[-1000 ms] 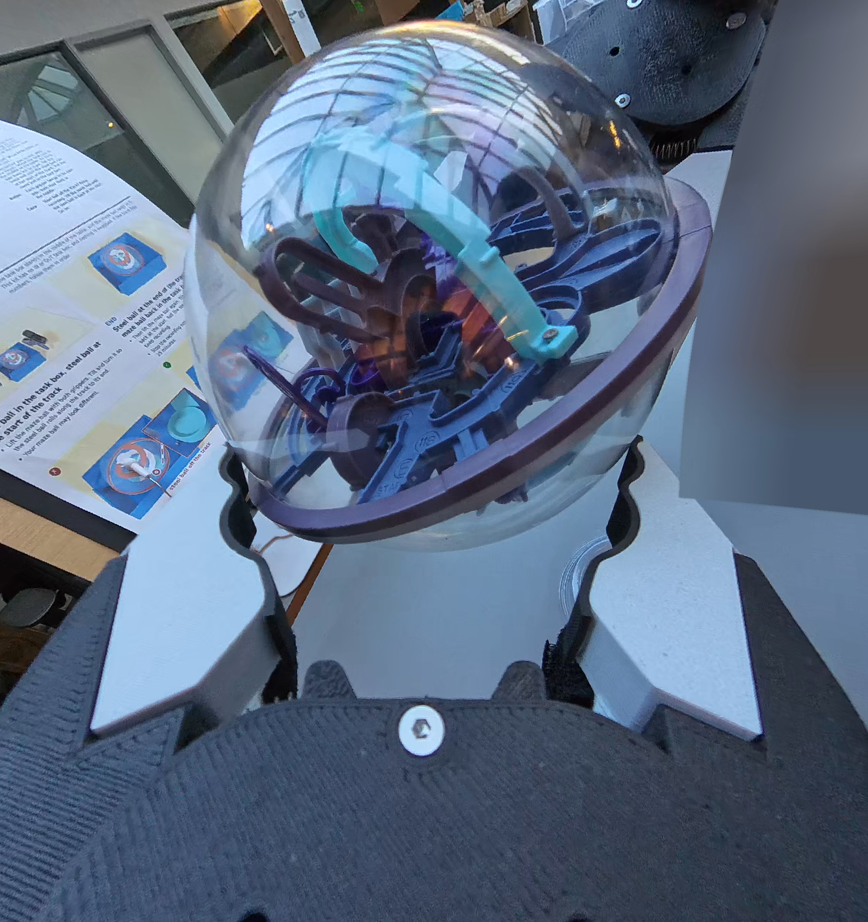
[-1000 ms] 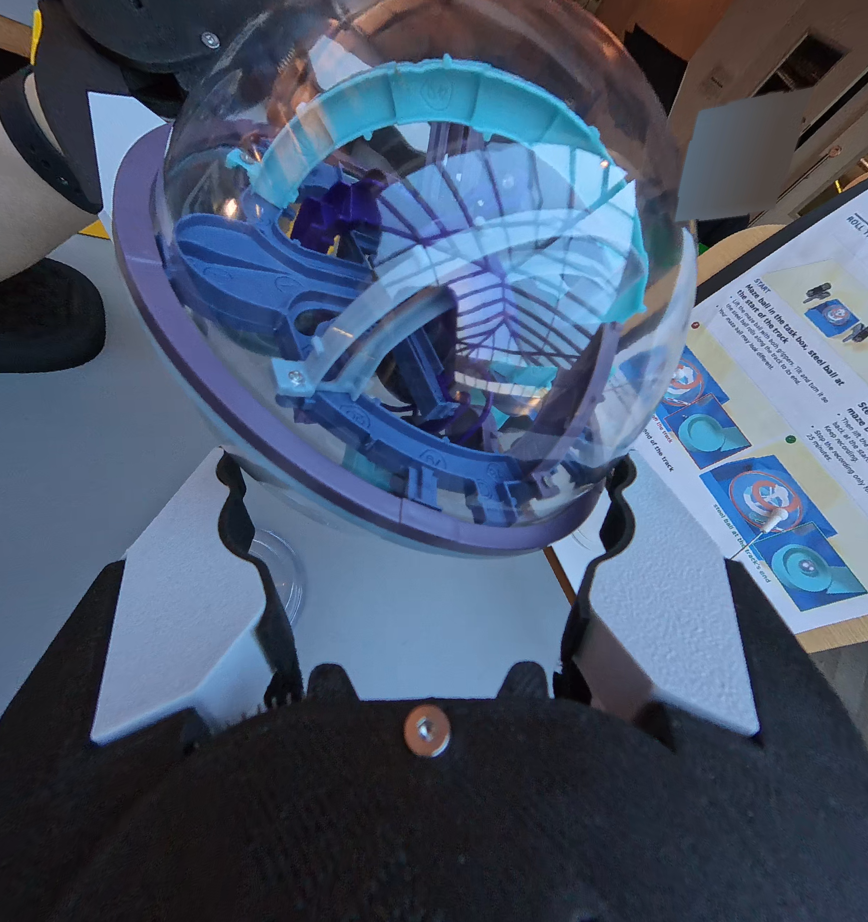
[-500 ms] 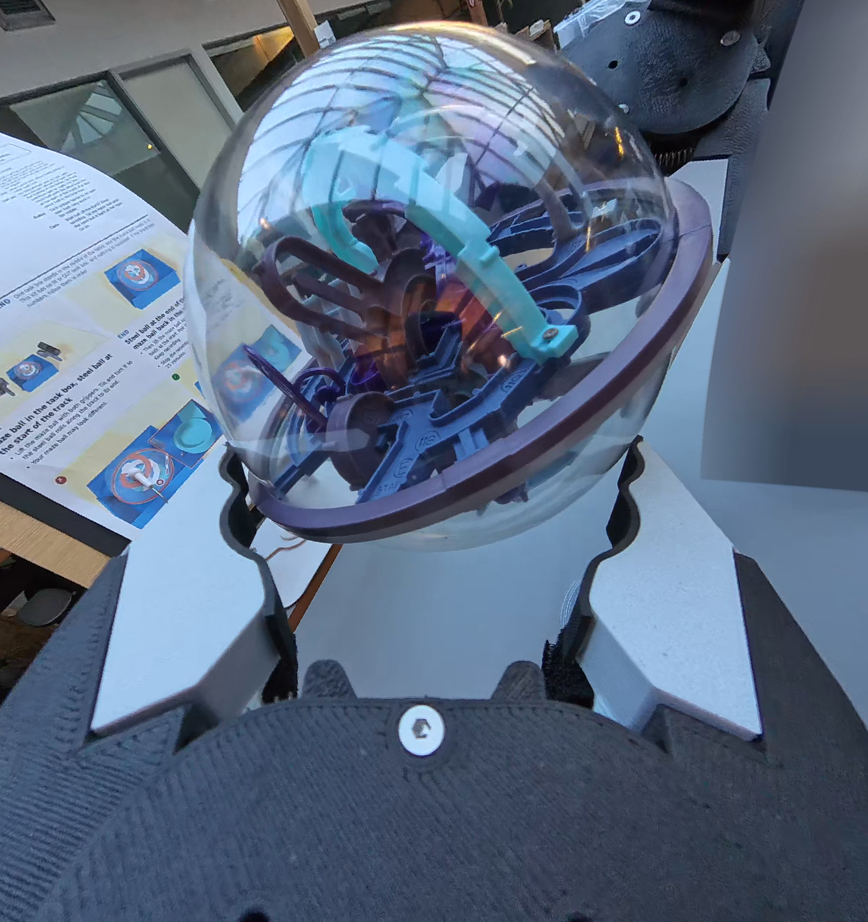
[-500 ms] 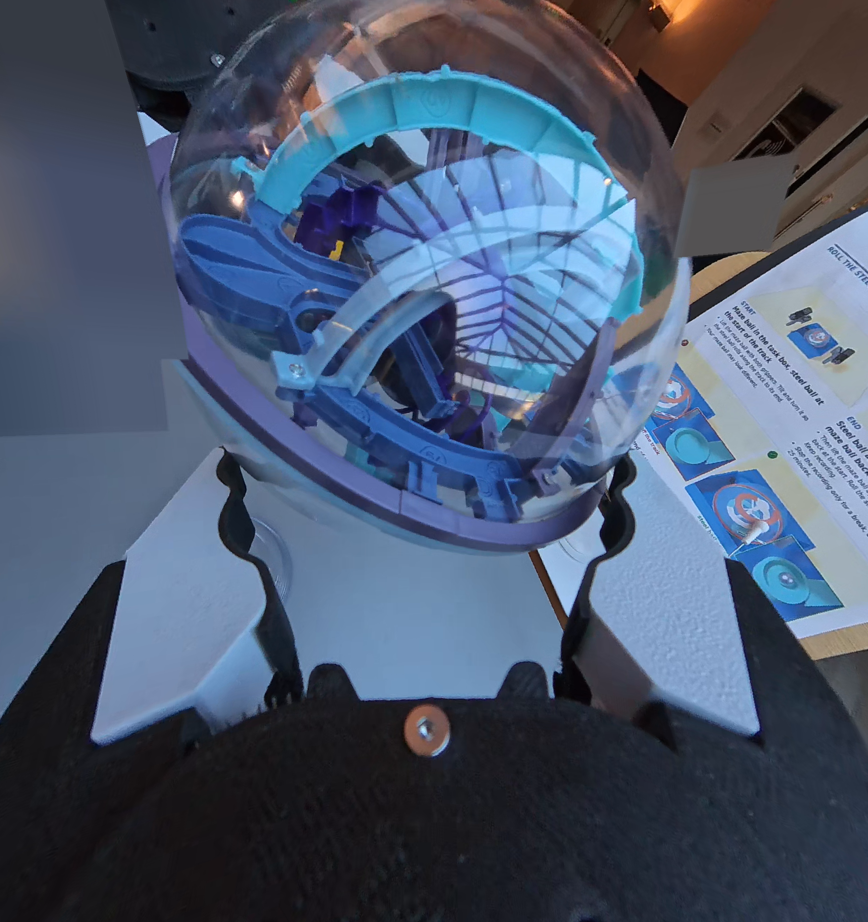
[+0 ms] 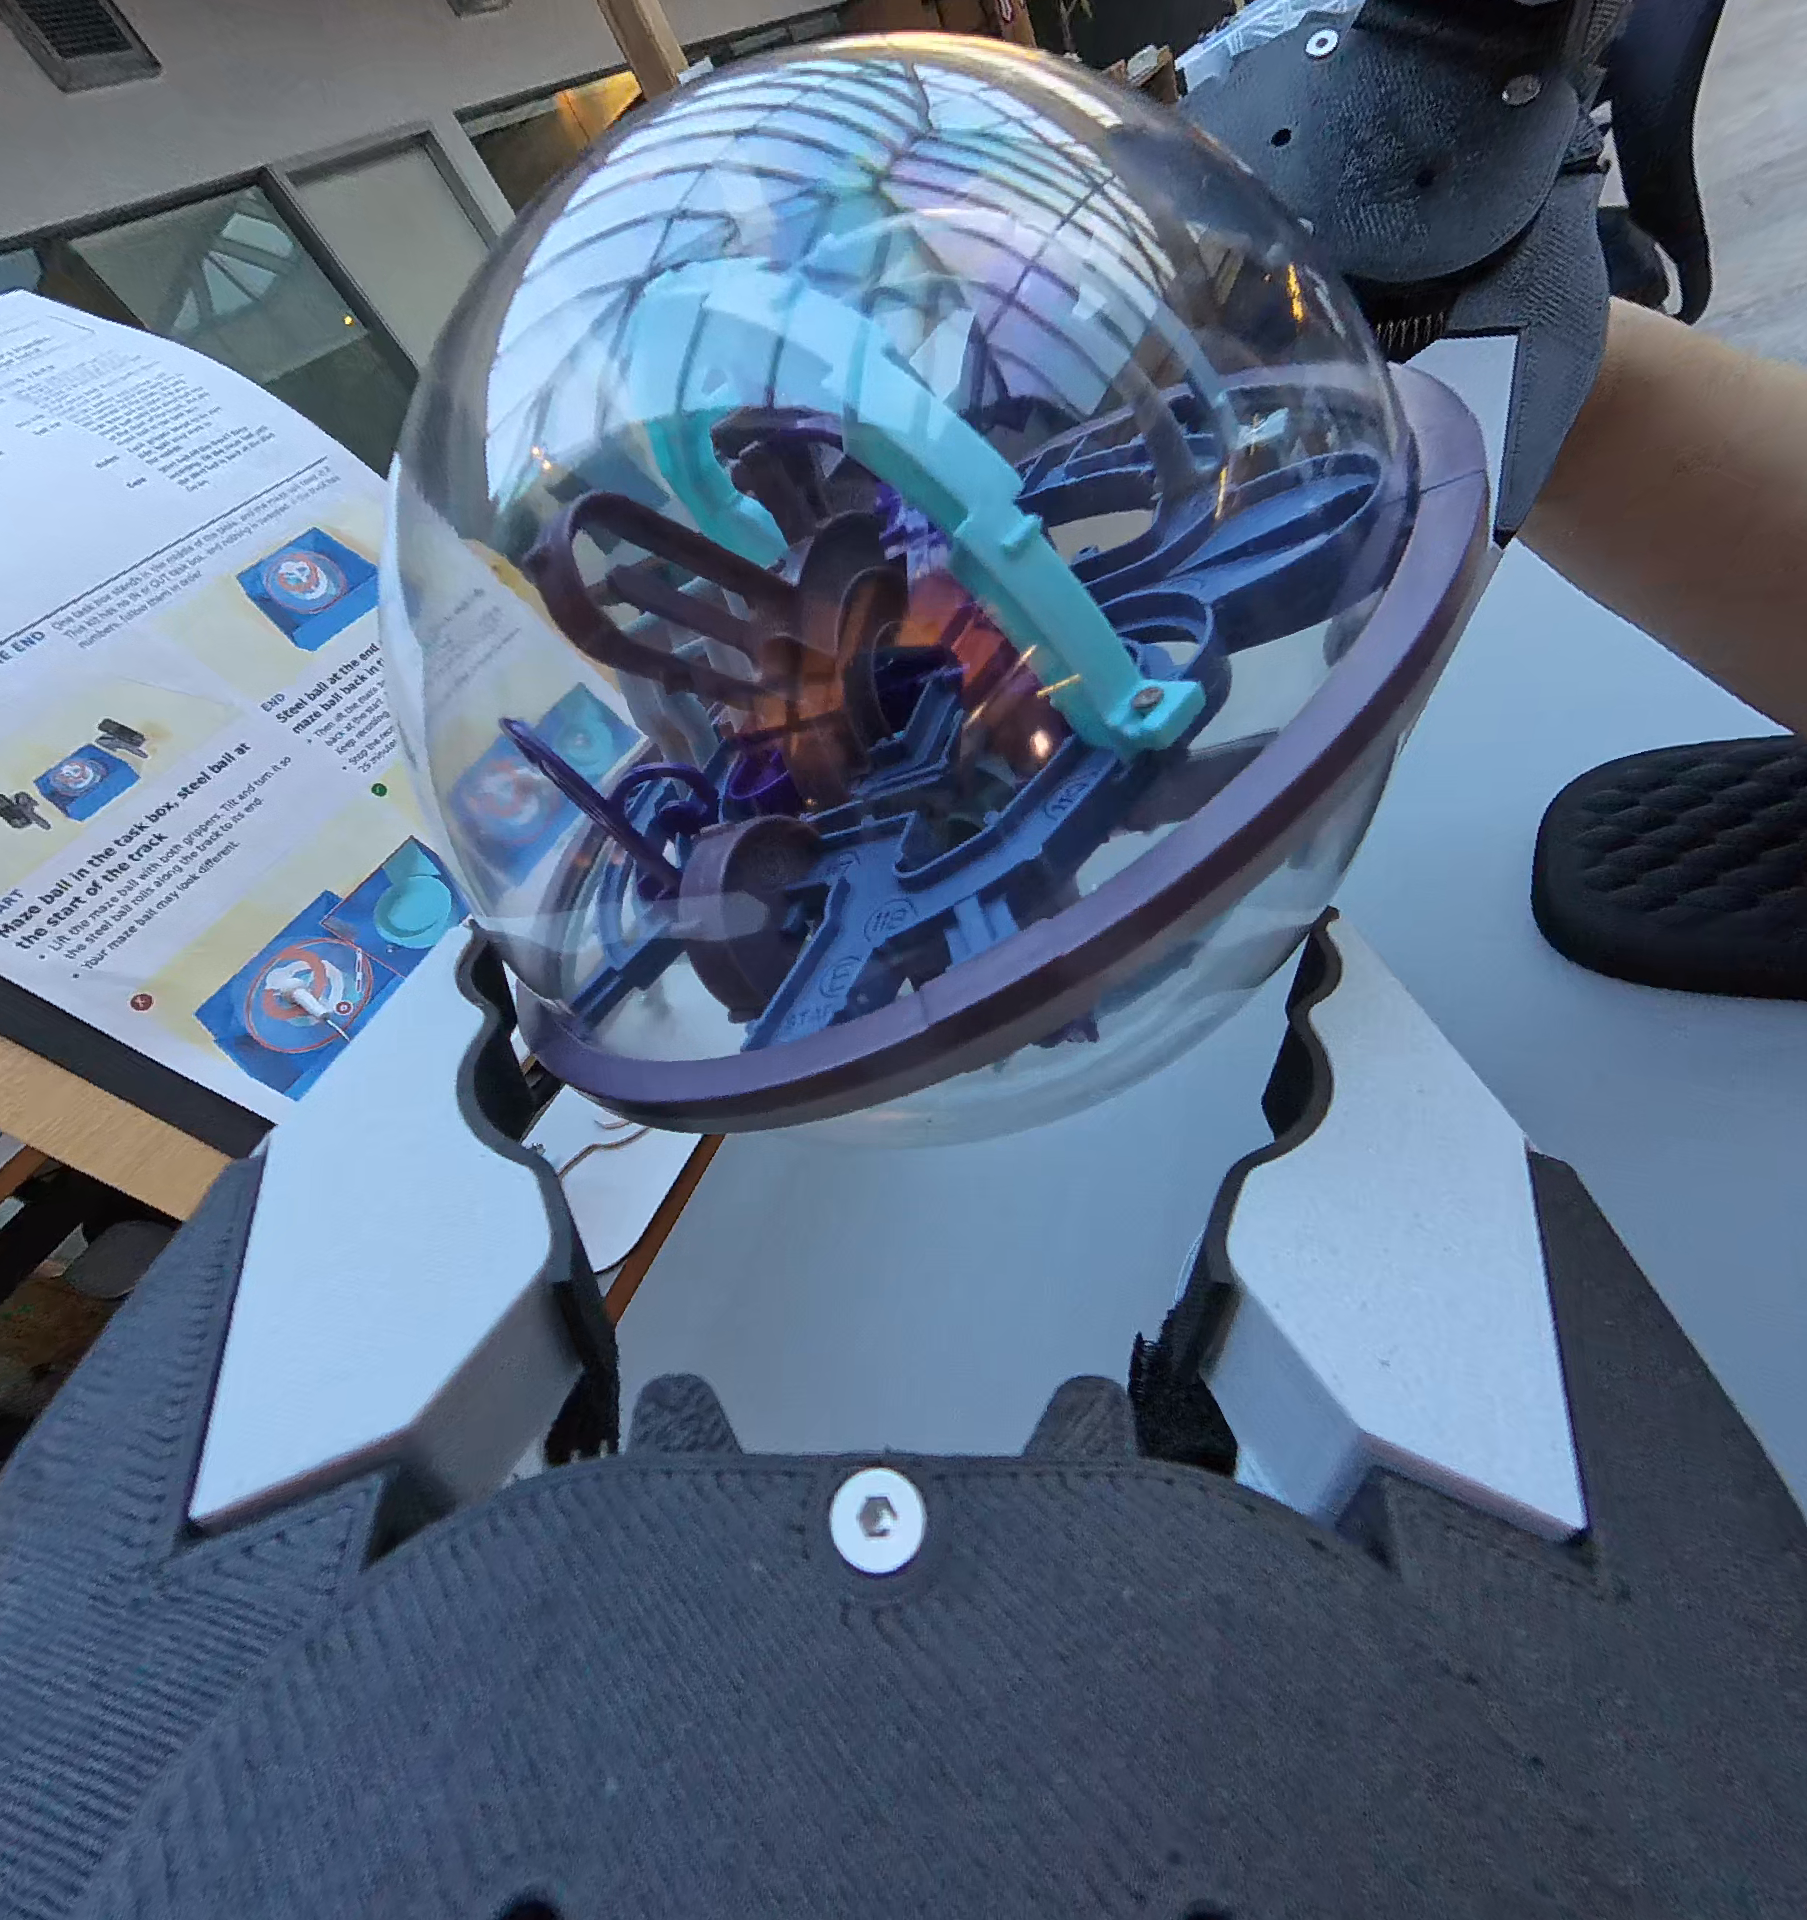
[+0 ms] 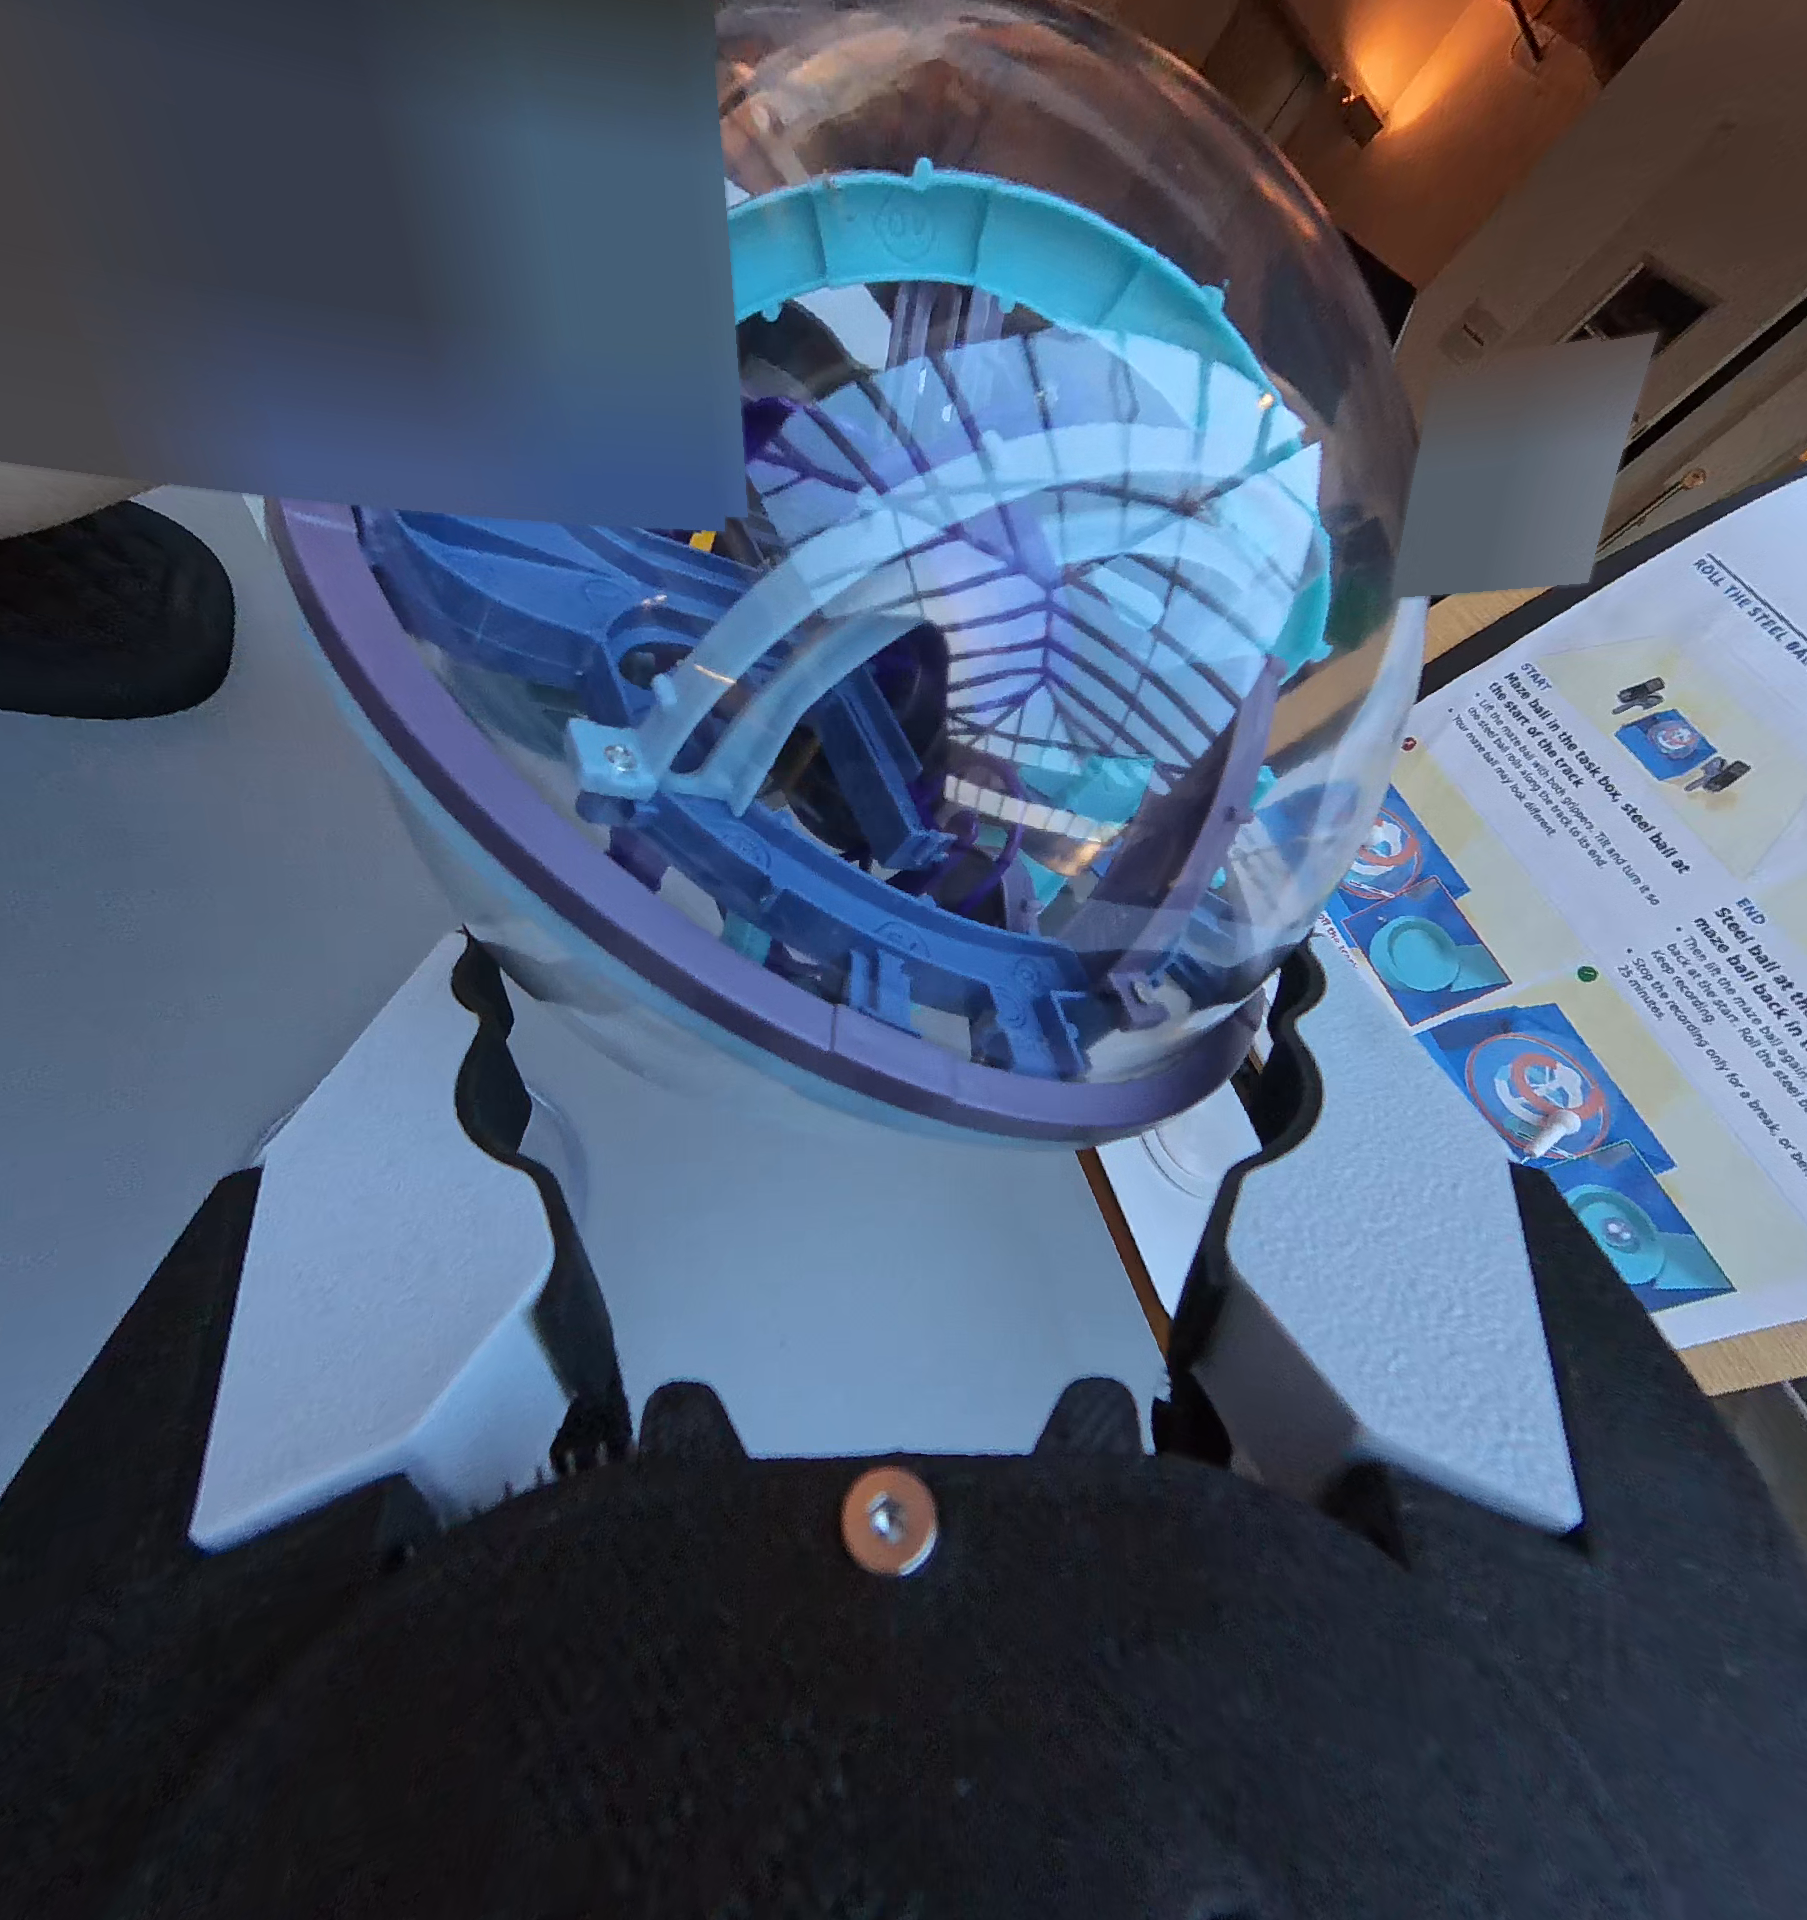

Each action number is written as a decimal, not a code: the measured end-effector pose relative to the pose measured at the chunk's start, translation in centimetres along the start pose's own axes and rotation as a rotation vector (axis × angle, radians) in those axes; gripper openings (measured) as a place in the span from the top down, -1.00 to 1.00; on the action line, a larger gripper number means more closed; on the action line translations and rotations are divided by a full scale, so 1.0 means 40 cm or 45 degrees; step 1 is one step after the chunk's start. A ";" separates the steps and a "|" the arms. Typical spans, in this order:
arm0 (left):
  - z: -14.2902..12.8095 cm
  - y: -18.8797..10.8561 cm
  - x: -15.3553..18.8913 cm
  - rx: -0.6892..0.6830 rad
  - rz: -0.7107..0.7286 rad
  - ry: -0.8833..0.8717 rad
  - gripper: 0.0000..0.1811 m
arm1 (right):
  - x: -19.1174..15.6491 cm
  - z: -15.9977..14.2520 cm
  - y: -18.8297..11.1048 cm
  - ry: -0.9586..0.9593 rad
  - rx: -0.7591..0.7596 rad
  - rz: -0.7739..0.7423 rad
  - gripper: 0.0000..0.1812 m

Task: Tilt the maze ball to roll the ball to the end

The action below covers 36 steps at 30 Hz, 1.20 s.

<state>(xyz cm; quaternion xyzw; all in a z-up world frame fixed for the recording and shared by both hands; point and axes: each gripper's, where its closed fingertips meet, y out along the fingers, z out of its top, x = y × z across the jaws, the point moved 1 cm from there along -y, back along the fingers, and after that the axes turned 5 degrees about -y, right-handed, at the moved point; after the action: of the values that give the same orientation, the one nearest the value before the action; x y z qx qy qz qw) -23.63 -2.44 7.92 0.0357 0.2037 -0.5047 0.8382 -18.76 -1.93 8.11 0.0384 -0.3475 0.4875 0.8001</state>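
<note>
The maze ball (image 5: 909,582) is a clear sphere with a purple ring around its middle and teal, blue and purple tracks inside. It is held in the air above a grey table (image 5: 982,1247), tilted so the ring slopes. My left gripper (image 5: 899,997) is shut on its lower part, with both fingertips (image 5: 488,1018) touching the shell. My right gripper (image 6: 878,1008) is shut on the maze ball (image 6: 982,675) from the opposite side, and also shows in the left wrist view (image 5: 1398,135). I cannot make out the steel ball inside.
A printed instruction sheet (image 5: 151,727) lies on a wooden board beside the table, and shows in the right wrist view (image 6: 1657,935) too. A black padded rest (image 5: 1709,862) lies on the table, with a person's forearm (image 5: 1709,499) above it.
Both grippers have turned the maze ball a little while keeping their grip. In the right wrist view the ring slopes more steeply and the sphere fills more of the frame.
</note>
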 end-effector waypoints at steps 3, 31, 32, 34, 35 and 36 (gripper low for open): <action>-0.004 0.004 0.001 0.006 0.007 -0.012 -0.59 | -0.001 -0.003 0.003 0.001 0.013 0.013 -0.59; -0.161 -0.152 0.074 -0.026 0.339 -0.075 -0.59 | -0.194 0.023 0.164 -0.131 0.209 0.282 -0.58; -0.163 -0.156 0.075 -0.020 0.347 -0.062 -0.59 | -0.199 0.025 0.168 -0.142 0.216 0.279 -0.58; -0.167 -0.163 0.076 -0.006 0.362 -0.031 -0.60 | -0.205 0.026 0.176 -0.165 0.217 0.269 -0.58; -0.169 -0.165 0.077 -0.003 0.365 -0.024 -0.59 | -0.207 0.028 0.179 -0.177 0.218 0.263 -0.58; -0.171 -0.165 0.077 0.000 0.364 -0.026 -0.59 | -0.208 0.030 0.180 -0.187 0.221 0.258 -0.59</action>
<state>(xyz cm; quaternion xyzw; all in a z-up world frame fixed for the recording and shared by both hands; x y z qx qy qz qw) -30.14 -6.41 1.45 0.0593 0.1881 -0.3805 0.9035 -27.54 -4.92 2.08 0.1076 -0.3637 0.5898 0.7130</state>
